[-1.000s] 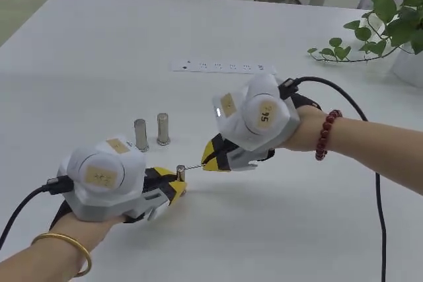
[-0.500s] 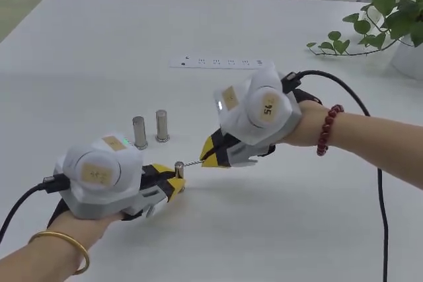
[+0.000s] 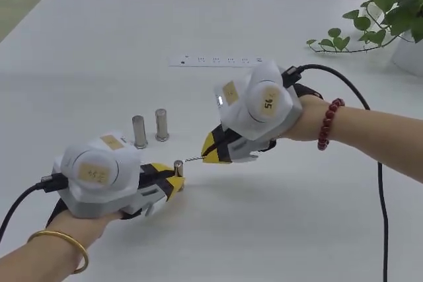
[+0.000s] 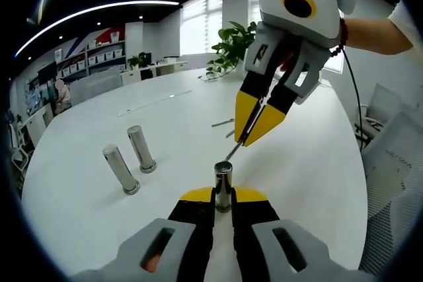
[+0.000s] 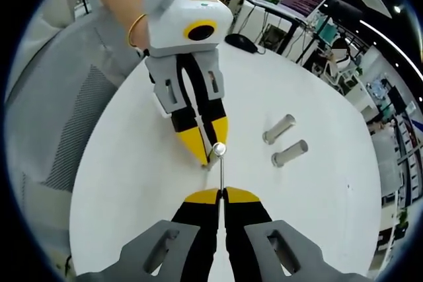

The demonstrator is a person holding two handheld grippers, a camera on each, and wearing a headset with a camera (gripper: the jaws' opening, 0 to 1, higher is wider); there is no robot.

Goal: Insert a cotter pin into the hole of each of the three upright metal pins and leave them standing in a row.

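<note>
Polished metal pins (image 3: 162,125), wire cotter pin (image 3: 193,159) — matt, smooth table (image 3: 99,51)

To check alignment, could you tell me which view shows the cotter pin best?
The right gripper view: the cotter pin runs its full length from the right gripper toward the held metal pin. The head view shows it small, from the side; the left gripper view shows it foreshortened.
</note>
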